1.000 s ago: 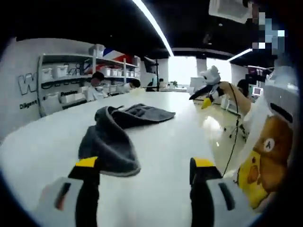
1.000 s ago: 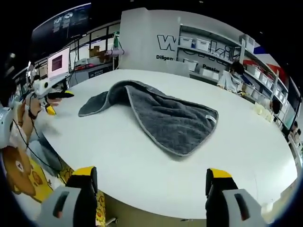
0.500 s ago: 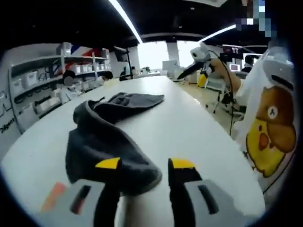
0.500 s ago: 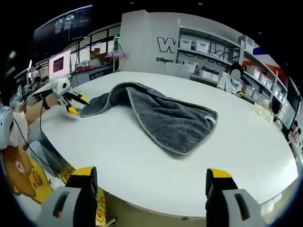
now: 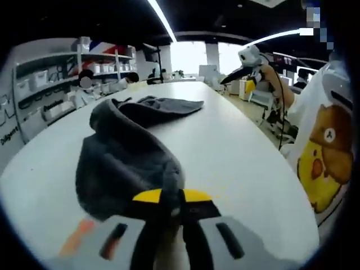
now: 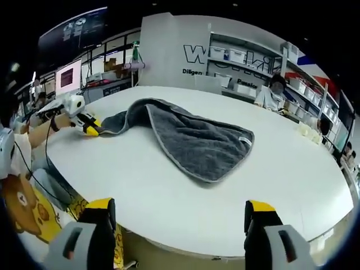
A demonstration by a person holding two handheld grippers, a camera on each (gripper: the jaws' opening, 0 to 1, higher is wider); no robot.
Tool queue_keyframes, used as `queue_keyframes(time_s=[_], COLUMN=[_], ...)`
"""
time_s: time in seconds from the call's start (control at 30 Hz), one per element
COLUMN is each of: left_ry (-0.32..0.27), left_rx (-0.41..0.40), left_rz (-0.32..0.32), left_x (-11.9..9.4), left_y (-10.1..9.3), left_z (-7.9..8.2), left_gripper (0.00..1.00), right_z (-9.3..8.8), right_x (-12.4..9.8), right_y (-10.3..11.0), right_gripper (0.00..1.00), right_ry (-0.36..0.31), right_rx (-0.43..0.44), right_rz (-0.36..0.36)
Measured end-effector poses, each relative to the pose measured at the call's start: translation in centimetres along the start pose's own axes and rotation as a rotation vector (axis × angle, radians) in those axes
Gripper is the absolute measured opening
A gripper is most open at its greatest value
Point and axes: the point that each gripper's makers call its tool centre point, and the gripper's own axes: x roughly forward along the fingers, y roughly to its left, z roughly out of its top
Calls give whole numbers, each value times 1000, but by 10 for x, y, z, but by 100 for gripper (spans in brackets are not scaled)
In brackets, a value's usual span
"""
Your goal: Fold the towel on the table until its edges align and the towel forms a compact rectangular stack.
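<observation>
Left tool (image 5: 171, 198) now clamped on towel (image 5: 126, 163) corner, right tool (image 6: 179, 216) agape

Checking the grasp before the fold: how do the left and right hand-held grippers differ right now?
The left hand-held gripper has its jaws shut on the grey towel's near edge; the right hand-held gripper has its jaws wide apart, holding nothing. The left touches the towel at the white table's edge, while the right hangs back off the table, apart from the towel. Both have yellow-tipped black jaws.
</observation>
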Motion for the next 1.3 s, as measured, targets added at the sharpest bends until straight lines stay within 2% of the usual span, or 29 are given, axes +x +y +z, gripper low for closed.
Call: queue_keyframes(time_s=[0.13, 0.27, 0.33, 0.37, 0.4, 0.57, 0.63, 0.77, 0.83, 0.93, 1.0, 1.03, 1.1, 1.2, 1.3], left_ry=[16, -42, -98, -107, -142, -245, -294, -336, -349, -398, -412, -413, -416, -412, -399], left_rx=[-25, -64, -64, -64, -57, -52, -52, -13, 7, 3, 21, 23, 40, 78, 94], left_rz=[0, 7, 34, 39, 64, 162, 229, 342, 373, 420, 458, 460, 495, 526, 547], left_x=[-4, -20, -34, -36, -49, -86, -106, -136, -147, -171, -184, -185, -201, -212, -217], left_y=[3, 11, 18, 20, 28, 58, 74, 93, 95, 98, 99, 99, 95, 88, 83], left_z=[4, 30, 53, 57, 75, 129, 156, 194, 209, 242, 260, 263, 283, 294, 294], left_gripper=[7, 6, 6, 6, 6, 6, 6, 6, 5, 5, 5, 5, 5, 5, 5], right_z=[2, 1, 0, -1, -1, 2, 4, 4, 3, 0, -1, -1, -2, -3, -6], right_x=[0, 1, 1, 1, 1, -1, -3, -6, -7, -9, -10, -10, -11, -13, -13], right_y=[-5, -9, -9, -10, -11, -13, -12, -11, -11, -12, -13, -13, -13, -13, -14], right_gripper=[100, 100, 100, 100, 100, 100, 100, 100, 100, 100, 100, 100, 100, 100, 100], right_ry=[6, 7, 12, 13, 13, 3, -2, -7, -4, 3, 2, 2, -2, -6, -5], right_rx=[-9, -5, -3, -2, -2, -4, -12, -19, -22, -25, -25, -25, -26, -26, -24], right_rz=[-14, -18, -17, -18, -19, -27, -29, -27, -27, -29, -31, -31, -32, -32, -31])
